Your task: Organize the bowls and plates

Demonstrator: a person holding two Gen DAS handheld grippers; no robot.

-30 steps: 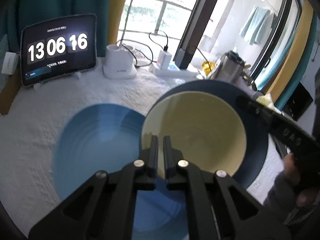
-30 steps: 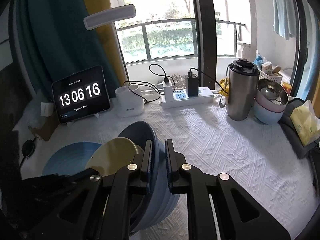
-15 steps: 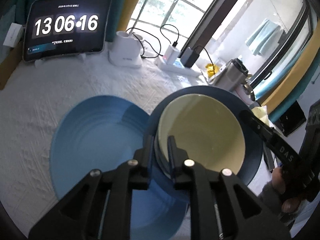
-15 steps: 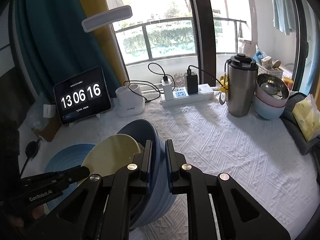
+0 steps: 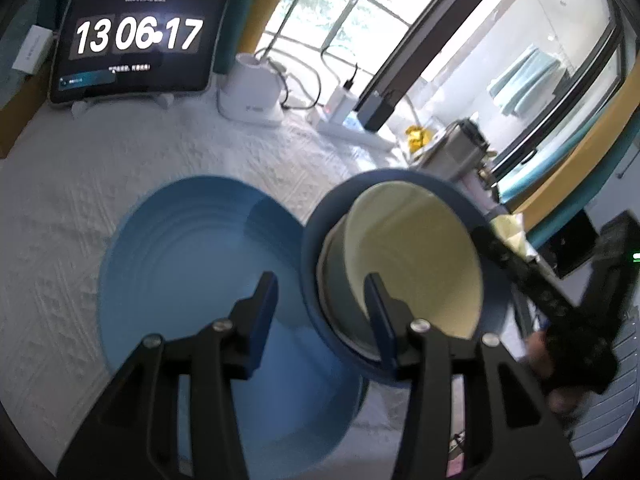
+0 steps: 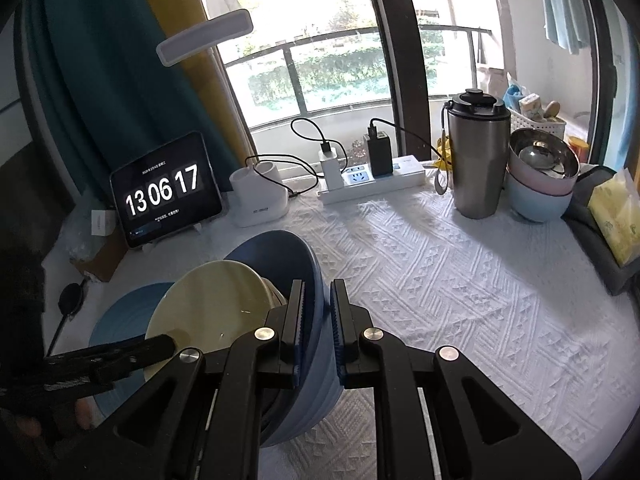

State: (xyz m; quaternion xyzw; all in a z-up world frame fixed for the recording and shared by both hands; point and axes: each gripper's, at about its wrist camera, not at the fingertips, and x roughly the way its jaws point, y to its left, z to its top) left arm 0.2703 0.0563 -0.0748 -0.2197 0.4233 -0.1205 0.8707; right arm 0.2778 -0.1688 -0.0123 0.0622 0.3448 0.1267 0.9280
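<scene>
A cream bowl [image 5: 416, 264] sits tilted inside a dark blue bowl [image 5: 320, 248]. My right gripper [image 6: 318, 300] is shut on the dark blue bowl's rim [image 6: 316, 280] and holds it tilted above the table. The cream bowl also shows in the right wrist view [image 6: 208, 304]. My left gripper [image 5: 320, 292] is open, its jaws apart, the right finger just inside the cream bowl's rim. A light blue plate [image 5: 192, 280] lies flat on the white cloth under and left of the bowls; it also shows in the right wrist view [image 6: 120, 312].
A tablet clock [image 6: 166, 190], a white holder [image 6: 260, 196] and a power strip [image 6: 372, 180] line the back. A steel tumbler [image 6: 478, 160] and stacked bowls [image 6: 540, 176] stand at back right, and a yellow tissue pack [image 6: 616, 216] lies at right.
My left gripper has opened and let go of the cream bowl, which now rests in the dark blue bowl. My right gripper still holds the dark blue bowl.
</scene>
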